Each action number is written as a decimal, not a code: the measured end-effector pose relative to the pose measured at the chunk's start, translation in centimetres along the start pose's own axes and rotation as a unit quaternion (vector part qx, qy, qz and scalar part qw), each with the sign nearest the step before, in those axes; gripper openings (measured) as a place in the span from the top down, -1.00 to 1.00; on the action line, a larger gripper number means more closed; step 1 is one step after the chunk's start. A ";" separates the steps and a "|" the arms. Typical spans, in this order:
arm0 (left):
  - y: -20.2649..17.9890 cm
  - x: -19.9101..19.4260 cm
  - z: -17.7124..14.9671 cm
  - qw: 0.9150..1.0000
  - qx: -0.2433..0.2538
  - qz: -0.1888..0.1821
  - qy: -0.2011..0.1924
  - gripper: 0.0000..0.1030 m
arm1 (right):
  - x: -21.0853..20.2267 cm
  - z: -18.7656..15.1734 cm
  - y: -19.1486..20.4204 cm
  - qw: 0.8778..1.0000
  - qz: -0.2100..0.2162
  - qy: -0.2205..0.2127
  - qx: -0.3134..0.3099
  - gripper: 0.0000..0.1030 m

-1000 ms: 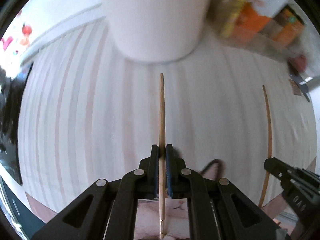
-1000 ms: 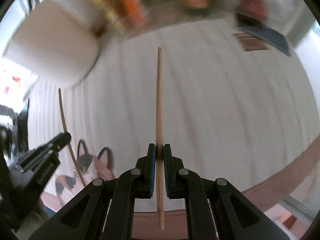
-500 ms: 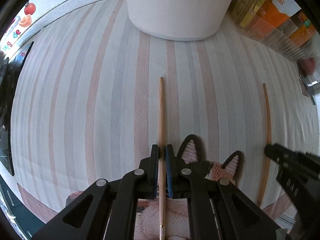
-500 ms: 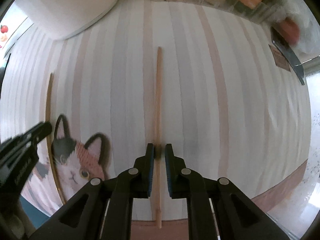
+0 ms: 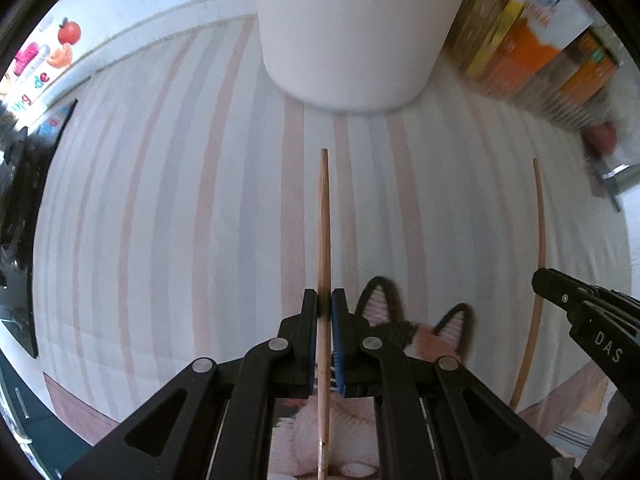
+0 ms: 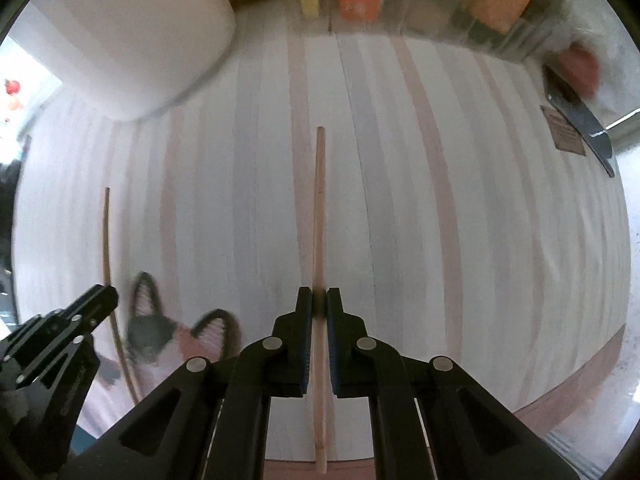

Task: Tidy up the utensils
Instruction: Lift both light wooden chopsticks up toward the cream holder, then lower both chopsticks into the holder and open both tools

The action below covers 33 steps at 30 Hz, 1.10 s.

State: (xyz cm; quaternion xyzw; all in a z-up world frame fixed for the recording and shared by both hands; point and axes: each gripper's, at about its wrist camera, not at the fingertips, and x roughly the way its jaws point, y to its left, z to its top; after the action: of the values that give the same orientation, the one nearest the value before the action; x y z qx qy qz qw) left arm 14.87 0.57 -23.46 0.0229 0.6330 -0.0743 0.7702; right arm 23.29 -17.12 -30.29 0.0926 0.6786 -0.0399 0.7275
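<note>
My left gripper (image 5: pixel 324 296) is shut on a wooden chopstick (image 5: pixel 323 220) that points ahead over the striped mat (image 5: pixel 180 200). The right gripper (image 6: pixel 316 294) has its jaws closing on a second chopstick (image 6: pixel 318 200), which runs between the pads. Each view shows the other tool at its side: the right gripper (image 5: pixel 538 276) with its chopstick (image 5: pixel 540 220), and the left gripper (image 6: pixel 108 294) with its chopstick (image 6: pixel 106 240). A tall white round container (image 5: pixel 352 32) stands just beyond both, at the upper left in the right wrist view (image 6: pixel 132 40).
A cat-face picture (image 5: pixel 420 328) lies on the mat under the grippers. Orange and yellow boxes (image 5: pixel 532 44) line the back right. A dark knife-like object (image 6: pixel 580 120) lies at the far right. The mat's brown border (image 6: pixel 580 380) runs along the near edge.
The right gripper's jaws stood slightly apart around its chopstick half a second ago and have closed on it. The right gripper shifted sideways over the mat. The left gripper kept its grip.
</note>
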 end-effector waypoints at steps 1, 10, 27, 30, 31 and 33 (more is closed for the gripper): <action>0.0 -0.8 0.0 1.000 0.001 -0.003 -0.010 0.92 | -0.8 0.0 -0.1 1.000 0.009 -0.010 0.004 0.86; 1.0 -9.8 0.7 0.994 -0.005 -0.037 -0.102 0.92 | -8.4 -0.4 -0.1 0.993 0.069 -0.095 0.009 0.86; 1.6 -31.1 13.0 0.938 -0.007 -0.090 -0.334 0.92 | -30.9 9.2 1.4 0.925 0.163 -0.343 0.009 0.86; 1.6 -30.6 16.4 0.939 -0.004 -0.073 -0.335 0.92 | -32.2 12.5 2.4 0.914 0.169 -0.369 0.019 0.86; 1.6 -30.0 17.7 0.941 -0.002 -0.065 -0.332 0.92 | -32.3 13.4 2.7 0.911 0.169 -0.376 0.021 0.86; 1.8 -29.0 19.2 0.944 0.000 -0.058 -0.324 0.93 | -32.0 15.2 3.4 0.905 0.170 -0.390 0.022 0.86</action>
State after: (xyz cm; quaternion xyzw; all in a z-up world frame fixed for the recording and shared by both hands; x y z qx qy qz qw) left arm 28.33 2.32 8.59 -0.0388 0.3498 -0.1219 0.9280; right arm 36.41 -18.85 2.75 0.1999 0.3136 0.0362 0.9276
